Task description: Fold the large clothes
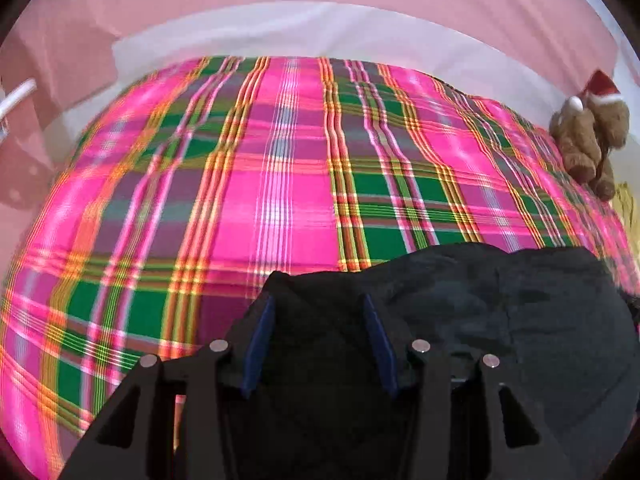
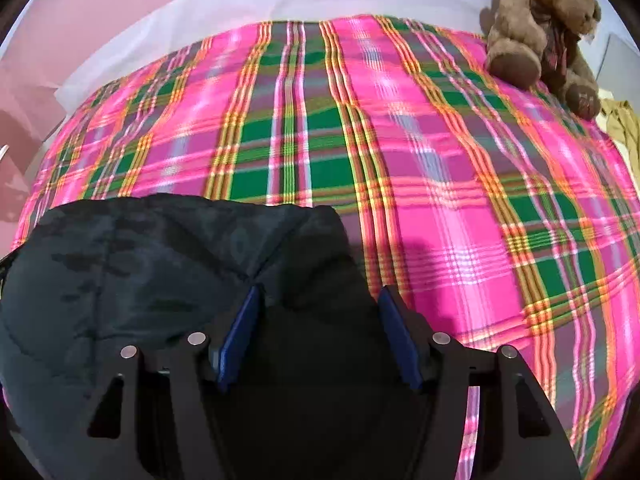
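A large dark garment point(image 1: 500, 304) lies on a pink and green plaid bedspread point(image 1: 280, 184). In the left wrist view my left gripper point(image 1: 318, 304) stands open, with the garment's left corner between and under its blue pads point(image 1: 260, 340). In the right wrist view the same dark garment point(image 2: 140, 264) fills the lower left. My right gripper point(image 2: 318, 296) is open over the garment's right corner, with dark cloth between its blue pads point(image 2: 240, 336). Neither pair of jaws is closed on the cloth.
A brown teddy bear point(image 2: 544, 28) with a red hat sits at the bedspread's point(image 2: 440, 160) far right; it also shows in the left wrist view point(image 1: 592, 140). A yellowish cloth point(image 2: 624, 124) lies beside it. White sheet point(image 1: 320, 36) and pink wall lie beyond.
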Demonstrator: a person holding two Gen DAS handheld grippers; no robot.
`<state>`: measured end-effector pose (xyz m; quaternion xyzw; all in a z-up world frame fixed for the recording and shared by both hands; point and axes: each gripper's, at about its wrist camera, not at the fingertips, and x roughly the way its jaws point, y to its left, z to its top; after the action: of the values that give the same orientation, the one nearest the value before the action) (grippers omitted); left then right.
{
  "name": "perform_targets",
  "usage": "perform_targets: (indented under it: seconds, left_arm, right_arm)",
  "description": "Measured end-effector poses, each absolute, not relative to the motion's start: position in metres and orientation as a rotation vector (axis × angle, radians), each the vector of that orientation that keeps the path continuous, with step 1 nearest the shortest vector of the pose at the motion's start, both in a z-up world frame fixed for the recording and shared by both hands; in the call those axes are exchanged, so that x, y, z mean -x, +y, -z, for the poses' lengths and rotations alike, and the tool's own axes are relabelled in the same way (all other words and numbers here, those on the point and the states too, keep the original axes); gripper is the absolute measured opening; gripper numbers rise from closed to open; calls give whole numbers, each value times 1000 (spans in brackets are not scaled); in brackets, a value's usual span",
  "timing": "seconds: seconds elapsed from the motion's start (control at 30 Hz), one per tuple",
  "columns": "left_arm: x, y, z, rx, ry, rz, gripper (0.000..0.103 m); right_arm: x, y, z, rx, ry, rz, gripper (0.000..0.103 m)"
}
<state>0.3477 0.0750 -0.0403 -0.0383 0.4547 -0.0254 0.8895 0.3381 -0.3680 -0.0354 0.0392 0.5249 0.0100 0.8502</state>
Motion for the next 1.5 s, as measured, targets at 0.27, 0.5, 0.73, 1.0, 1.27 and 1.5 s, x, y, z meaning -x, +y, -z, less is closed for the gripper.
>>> perform_targets:
  seconds: [0.27, 0.5, 0.73, 1.0, 1.27, 1.5]
  left_arm:
    - [-346, 74, 44, 77, 941, 41, 52]
    - [-301, 76, -4, 74, 839, 77, 51]
    - [-241, 47, -14, 77, 797, 190, 51]
    - [-252, 26, 25, 9, 846, 178, 52]
    - [-240, 25, 16, -4, 836, 169, 51]
    - [-209, 66, 0, 24, 780, 123, 51]
  right_arm:
    - [-327, -366, 20, -62, 1067, 16, 62]
    - [-257, -356, -36, 24, 887, 3, 62]
    - [-228, -343, -10, 49, 924, -47, 62]
    - [-232, -348, 14, 71, 950, -12, 62]
    - [-214, -347, -5, 87, 906, 13, 62]
    - [-178, -374, -8, -41, 899, -18, 63]
